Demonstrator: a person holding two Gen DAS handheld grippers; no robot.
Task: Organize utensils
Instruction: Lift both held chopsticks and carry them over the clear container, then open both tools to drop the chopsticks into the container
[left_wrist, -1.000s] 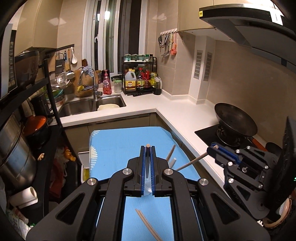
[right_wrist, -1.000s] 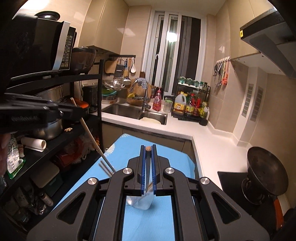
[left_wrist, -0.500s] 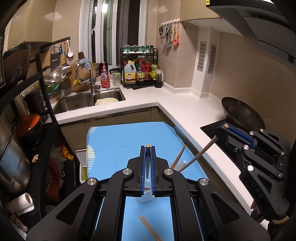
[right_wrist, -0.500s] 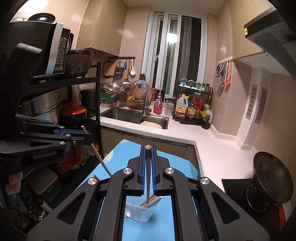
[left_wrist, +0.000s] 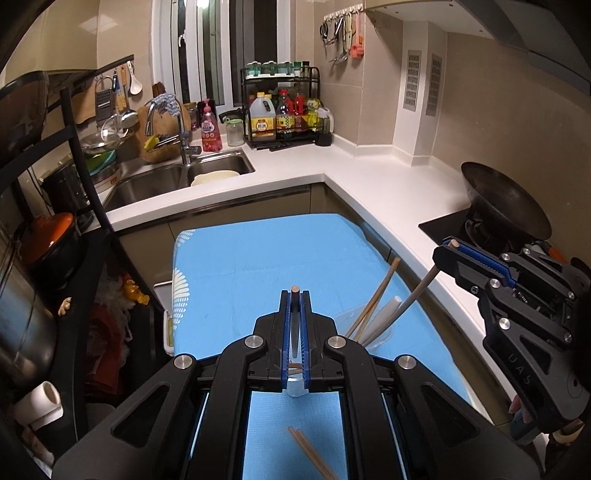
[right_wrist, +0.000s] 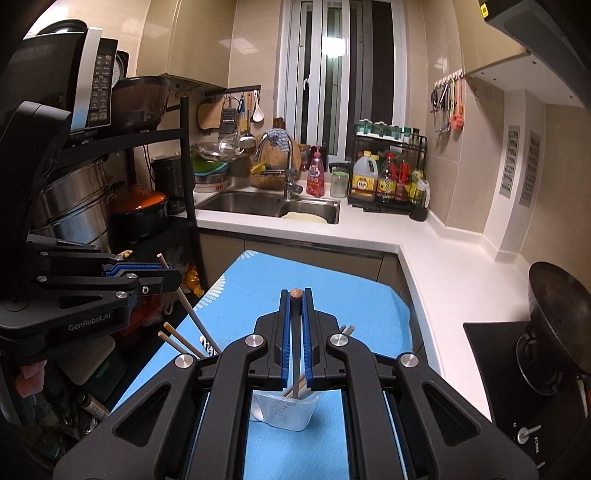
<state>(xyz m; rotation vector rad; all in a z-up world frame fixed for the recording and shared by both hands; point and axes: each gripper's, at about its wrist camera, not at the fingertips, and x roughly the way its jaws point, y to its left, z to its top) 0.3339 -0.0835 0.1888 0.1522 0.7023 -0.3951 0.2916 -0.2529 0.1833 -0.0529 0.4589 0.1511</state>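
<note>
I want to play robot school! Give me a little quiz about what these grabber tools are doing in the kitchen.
1. True or false: the left tool is open and empty.
2. What does the right tool grip? A) a thin wooden chopstick B) a metal fork C) a yellow sponge
3. Fill in: the right tool's chopstick reaches down into a clear plastic ___ on the blue cloth-covered table.

Key: 1 false, it is shut on a second wooden chopstick; 2 A; 3 clear plastic cup.
</note>
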